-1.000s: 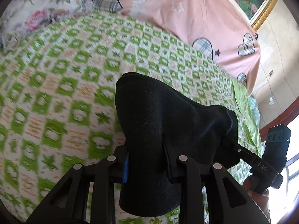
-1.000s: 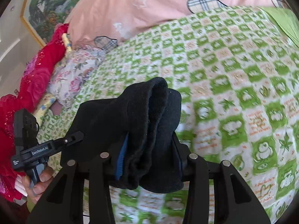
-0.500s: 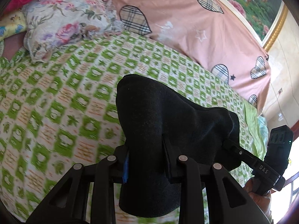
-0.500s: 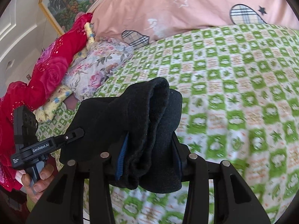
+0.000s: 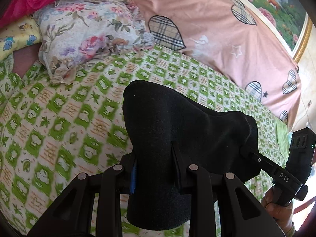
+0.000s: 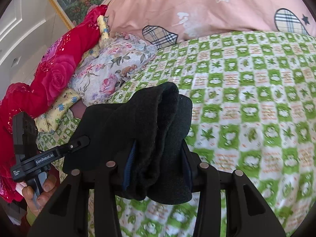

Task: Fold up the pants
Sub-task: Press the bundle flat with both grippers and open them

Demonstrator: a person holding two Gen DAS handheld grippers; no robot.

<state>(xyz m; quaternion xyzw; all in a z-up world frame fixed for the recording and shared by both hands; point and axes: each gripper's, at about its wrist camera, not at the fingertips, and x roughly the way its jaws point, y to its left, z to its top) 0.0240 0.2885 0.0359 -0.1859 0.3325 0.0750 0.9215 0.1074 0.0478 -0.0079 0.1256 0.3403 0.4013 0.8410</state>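
Green-checked bedsheet [image 5: 59, 118] fills both views. Black pants [image 5: 177, 122], bunched, hang clear above it between the two tools. Left gripper [image 5: 155, 167] pinches one end, right gripper [image 6: 157, 164] the other; layer count in each pinch unclear. Floral pillow [image 6: 110, 73] beyond.

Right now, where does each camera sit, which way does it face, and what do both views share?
Left wrist: behind the left tongs, shut on the black pants, facing the floral pillow; the right hand shows.
Right wrist: behind the right tongs, shut on the pants, facing the pink bedding; the left hand shows.
Shared: pants, pillow, green checked bedsheet.
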